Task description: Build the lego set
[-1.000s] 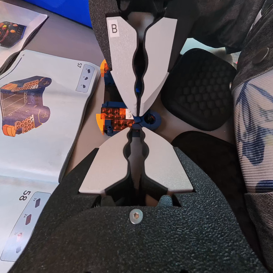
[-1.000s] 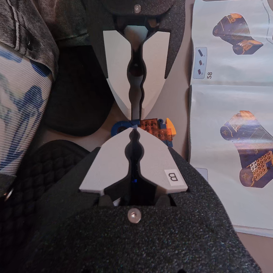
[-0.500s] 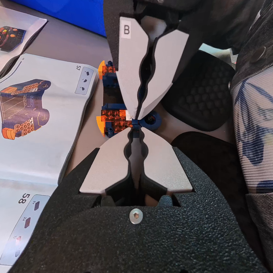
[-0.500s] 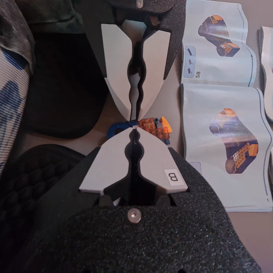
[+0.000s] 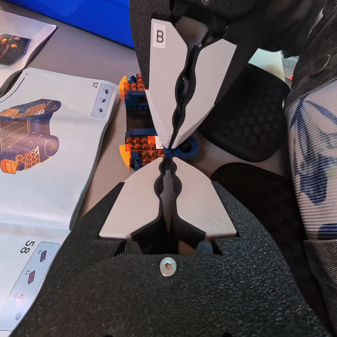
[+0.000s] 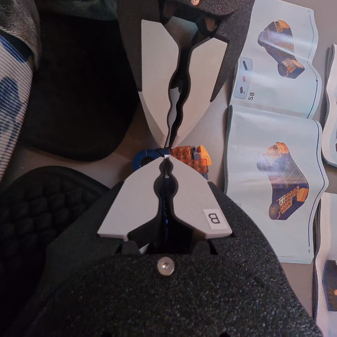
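A dark blue and clear-orange lego model (image 5: 144, 147) lies on the table; it also shows in the right wrist view (image 6: 189, 156). It has a dark blue ring (image 5: 187, 147) at one end and a small white tile on top. My left gripper (image 5: 167, 159) is shut on a dark blue part of the model beside the ring. My right gripper (image 6: 166, 159) is shut, with its tips touching the white tile. The two grippers meet tip to tip: the right gripper (image 5: 170, 146) comes in from above in the left wrist view, and the left gripper (image 6: 167, 145) from above in the right wrist view.
An open instruction booklet (image 5: 45, 145) lies beside the model (image 6: 273, 182). Two black padded cases (image 5: 246, 116) (image 5: 255, 197) sit on the other side. A blue box (image 5: 82, 16) stands at the back. A person's striped sleeve (image 5: 313, 164) is close by.
The right gripper has tilted, its body swinging sideways while its tips stay on the model. The left gripper and the model have hardly moved.
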A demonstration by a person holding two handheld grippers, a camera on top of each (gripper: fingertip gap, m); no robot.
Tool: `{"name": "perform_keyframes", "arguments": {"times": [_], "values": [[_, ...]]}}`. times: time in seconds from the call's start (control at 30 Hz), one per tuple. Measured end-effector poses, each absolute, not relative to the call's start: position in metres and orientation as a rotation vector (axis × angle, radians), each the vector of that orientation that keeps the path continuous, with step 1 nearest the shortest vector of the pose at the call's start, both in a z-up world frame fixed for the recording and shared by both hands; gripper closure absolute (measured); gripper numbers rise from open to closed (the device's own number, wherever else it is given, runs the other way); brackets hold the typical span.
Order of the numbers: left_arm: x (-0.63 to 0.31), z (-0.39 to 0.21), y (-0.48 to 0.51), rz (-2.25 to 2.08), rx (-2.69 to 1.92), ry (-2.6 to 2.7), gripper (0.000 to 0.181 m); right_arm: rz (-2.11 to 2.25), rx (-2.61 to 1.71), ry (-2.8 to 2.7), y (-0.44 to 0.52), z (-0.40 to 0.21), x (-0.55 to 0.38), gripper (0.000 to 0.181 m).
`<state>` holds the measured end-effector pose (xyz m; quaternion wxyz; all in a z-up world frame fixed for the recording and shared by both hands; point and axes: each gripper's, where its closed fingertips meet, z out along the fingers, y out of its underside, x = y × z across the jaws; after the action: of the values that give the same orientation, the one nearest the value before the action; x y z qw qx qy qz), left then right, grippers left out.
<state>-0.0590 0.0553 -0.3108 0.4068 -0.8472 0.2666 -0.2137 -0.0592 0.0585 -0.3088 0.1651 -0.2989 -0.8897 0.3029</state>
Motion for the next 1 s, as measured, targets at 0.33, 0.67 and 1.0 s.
{"name": "perform_keyframes", "arguments": {"times": [0.33, 0.67, 1.0], "values": [[-0.059, -0.311, 0.055, -0.516, -2.145, 0.680, 0.178, 0.863, -0.790, -2.586, 0.057, -0.309, -0.059, 0.181], [-0.059, -0.294, 0.060, -0.553, -2.048, 0.609, 0.178, 1.020, -0.997, -2.458, 0.074, -0.297, -0.060, 0.181], [-0.049, -0.306, 0.064, -0.544, -2.077, 0.646, 0.181, 1.176, -1.071, -2.369, 0.062, -0.307, -0.054, 0.181]]}}
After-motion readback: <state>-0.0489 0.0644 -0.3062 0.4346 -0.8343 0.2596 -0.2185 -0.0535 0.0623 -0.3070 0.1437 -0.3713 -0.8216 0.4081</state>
